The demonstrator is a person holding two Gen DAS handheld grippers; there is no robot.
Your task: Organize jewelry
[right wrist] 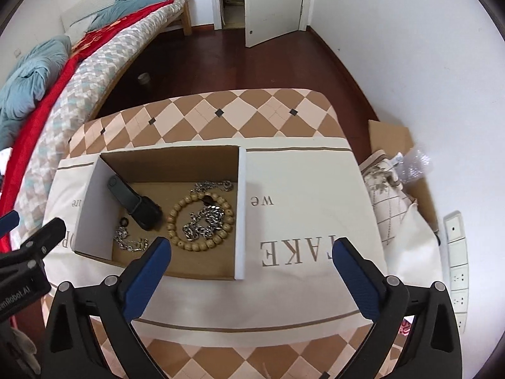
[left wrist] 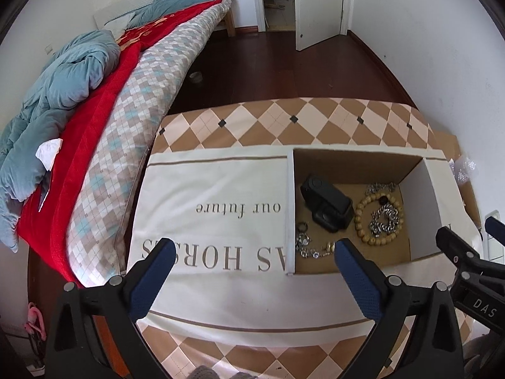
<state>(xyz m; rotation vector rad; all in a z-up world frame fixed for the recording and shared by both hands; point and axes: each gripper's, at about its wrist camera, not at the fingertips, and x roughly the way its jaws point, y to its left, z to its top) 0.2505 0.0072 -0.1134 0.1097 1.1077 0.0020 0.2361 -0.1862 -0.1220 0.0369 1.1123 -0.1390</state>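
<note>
- The cardboard box (right wrist: 241, 214) sits on a cream printed cloth (right wrist: 309, 221) over the checked bench (right wrist: 240, 117); inside lie a wooden bead bracelet (right wrist: 176, 218), a silver chain (right wrist: 205, 221) heaped within that ring, a second thin chain (right wrist: 129, 241) near the front left corner, and a black case (right wrist: 135, 203).
- The right gripper (right wrist: 251, 252) hovers in front of the box, fingers wide and holding nothing; its left finger (right wrist: 148, 271) overlaps the box's near edge in its own view.
- The left gripper (left wrist: 252, 255) is likewise spread wide and empty, over the cloth left of the box.
- The jewelry lies ahead and slightly left of the right gripper (likely the nearer of the two); the black case's long axis runs diagonally, back-left to front-right.
</note>
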